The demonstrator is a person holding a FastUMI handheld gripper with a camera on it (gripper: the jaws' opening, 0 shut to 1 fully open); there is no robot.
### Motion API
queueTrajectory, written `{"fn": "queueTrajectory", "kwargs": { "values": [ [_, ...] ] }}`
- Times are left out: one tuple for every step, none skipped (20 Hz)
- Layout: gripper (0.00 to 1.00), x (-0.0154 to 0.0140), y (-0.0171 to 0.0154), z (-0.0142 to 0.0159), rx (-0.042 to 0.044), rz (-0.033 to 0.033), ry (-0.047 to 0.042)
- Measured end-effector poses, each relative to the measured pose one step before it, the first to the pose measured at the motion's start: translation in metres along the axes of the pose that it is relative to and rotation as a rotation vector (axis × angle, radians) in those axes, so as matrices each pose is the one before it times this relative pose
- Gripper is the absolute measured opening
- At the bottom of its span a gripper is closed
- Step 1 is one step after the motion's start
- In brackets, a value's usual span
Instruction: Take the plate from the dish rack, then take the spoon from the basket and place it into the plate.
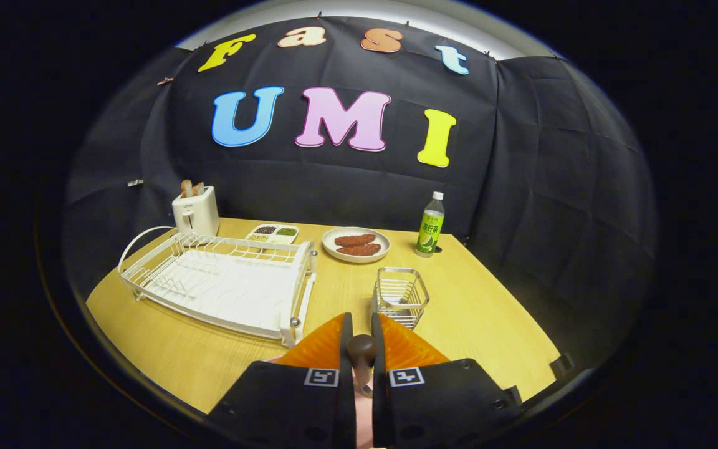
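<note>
Toaster (196, 211): white, at the table's far corner, about 10 o'clock from the fingers; two bread slices stand up out of its slots.
Dish rack (219, 282): white wire rack on a white tray, at about 10 to 11 o'clock from the fingers, just in front of the toaster; its near corner comes close to the left finger.
Sectioned tray (272, 234): small white tray behind the rack at about 11 o'clock, with dark, green and pale fillings in separate compartments.
Plate (356, 244): a round white plate at 12 o'clock, well beyond the fingers, holding two brown patties (355, 244) side by side. A pink surface shows low between and under the fingers; what it is cannot be told.
Gripper (359, 340): orange fingers (320, 345) drawn close together, pressing from both sides on the spoon.
Spoon (361, 355): its dark brown handle end sticks up between the fingers; the rest is hidden.
Basket (401, 296): small wire basket at 1 o'clock, just ahead of the right finger.
Bottle (430, 226): green-labelled, white cap, upright at 1 o'clock near the table's far edge.
Table (490, 318): light wood.
</note>
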State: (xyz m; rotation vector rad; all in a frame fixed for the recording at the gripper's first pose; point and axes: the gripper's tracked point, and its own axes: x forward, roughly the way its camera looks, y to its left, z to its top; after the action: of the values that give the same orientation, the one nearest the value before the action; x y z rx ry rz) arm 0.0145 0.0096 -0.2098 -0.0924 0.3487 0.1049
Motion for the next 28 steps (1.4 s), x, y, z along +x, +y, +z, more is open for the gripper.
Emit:
{"fn": "queueTrajectory", "kwargs": {
  "values": [
    [0.15, 0.00336, 0.00161, -0.00607, -0.01272, -0.00885, 0.00058],
    [0.15, 0.00228, 0.00249, -0.009, -0.01246, -0.01115, 0.01465],
    [0.15, -0.00053, 0.00592, -0.00577, 0.00273, 0.00245, 0.01748],
    [0.16, 0.00092, 0.00327, 0.00364, -0.00362, -0.01507, -0.01955],
    [0.17, 0.00068, 0.00215, -0.00192, -0.00397, 0.00411, 0.00476],
    [0.17, -0.00144, 0.00758, -0.0042, 0.00563, 0.0127, 0.01257],
    [0.19, -0.00168, 0.00882, -0.00827, 0.0163, 0.02292, 0.03939],
    [0.22, -0.00301, 0.01078, -0.01062, 0.01612, 0.02697, 0.04526],
    [0.25, -0.00066, 0.00791, -0.00688, 0.01352, 0.02205, 0.03398],
    [0.28, 0.00044, 0.00409, -0.00321, 0.00218, 0.00345, 0.01676],
    [0.32, 0.00107, 0.00186, -0.00099, -0.00109, 0.00576, 0.00864],
    [0.33, -0.00028, 0.00667, -0.00249, 0.0075, 0.02174, 0.01851],
    [0.37, -0.00097, 0.00745, -0.00266, 0.01427, 0.02724, 0.02071],
    [0.41, -0.00003, 0.00372, -0.00227, 0.00735, 0.00984, 0.01618],
    [0.44, -0.00024, -0.00037, 0.00129, 0.00493, 0.00765, 0.00504],
    [0.46, -0.00069, 0.00282, 0.00144, 0.0102, 0.01048, 0.00329],
    [0.48, -0.00184, 0.00565, 0.00061, 0.01662, 0.01747, 0.00587],
    [0.53, -0.00333, 0.00549, 0.00078, 0.0193, 0.01794, 0.00652],
    [0.58, -0.00382, 0.008, 0.00222, 0.02077, 0.03179, 0.00489],
    [0.64, -0.00302, 0.00937, 0.00189, 0.01609, 0.03271, 0.00611],
    [0.82, -0.00471, 0.00399, 0.00203, 0.00759, 0.01774, 0.00215],
    [0.92, -0.00656, 0.00161, 0.00749, 0.00796, 0.00684, -0.00782],
    [1.0, -0.00282, 0.00251, 0.0078, 0.00408, 0.00645, -0.01887],
    [1.0, -0.00496, 0.00097, 0.01185, -0.00076, 0.00179, -0.02366],
    [0.99, -0.00641, 0.00088, 0.01888, -0.00644, 0.00212, -0.02993],
    [0.99, -0.00499, -0.00105, 0.01616, -0.00866, -0.00276, -0.03414],
    [0.99, -0.00399, -0.00209, 0.01723, -0.00829, -0.00307, -0.03825],
    [0.99, -0.00479, -0.00269, 0.02049, -0.00694, -0.00374, -0.0417]
  ]
}}
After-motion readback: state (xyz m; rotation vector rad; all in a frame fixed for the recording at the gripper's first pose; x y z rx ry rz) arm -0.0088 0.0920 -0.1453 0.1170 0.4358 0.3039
